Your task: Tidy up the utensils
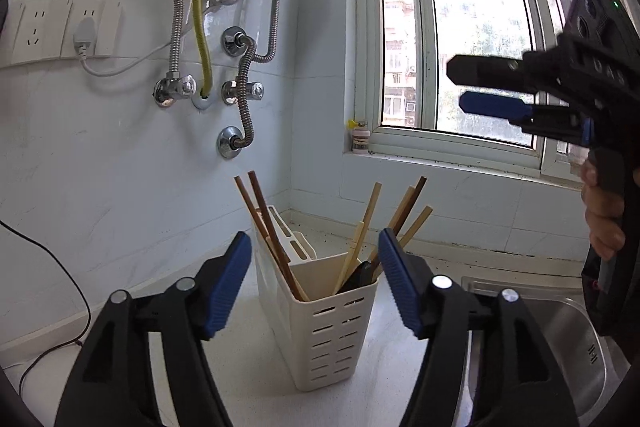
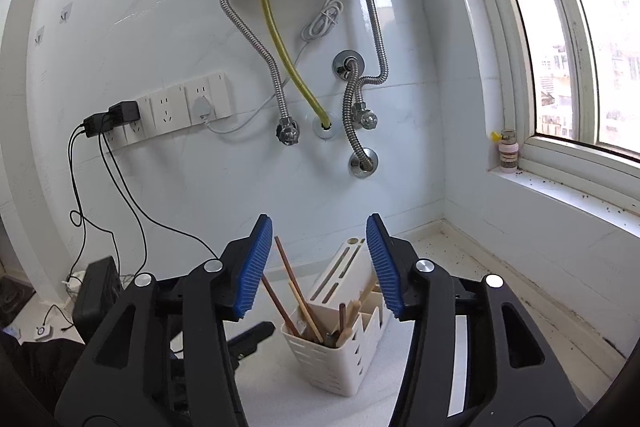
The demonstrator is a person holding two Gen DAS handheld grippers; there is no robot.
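My left gripper (image 1: 314, 285) stood with fingers spread, nothing between them; my right gripper (image 2: 320, 263) likewise gaped empty; the chopsticks (image 1: 362, 243) leaned inside the white utensil holder (image 1: 332, 331) on the counter (image 1: 248, 355), just beyond both.

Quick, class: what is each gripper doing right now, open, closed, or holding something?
Left gripper: open, holding nothing; the utensil holder stands beyond its fingers.
Right gripper: open, holding nothing.
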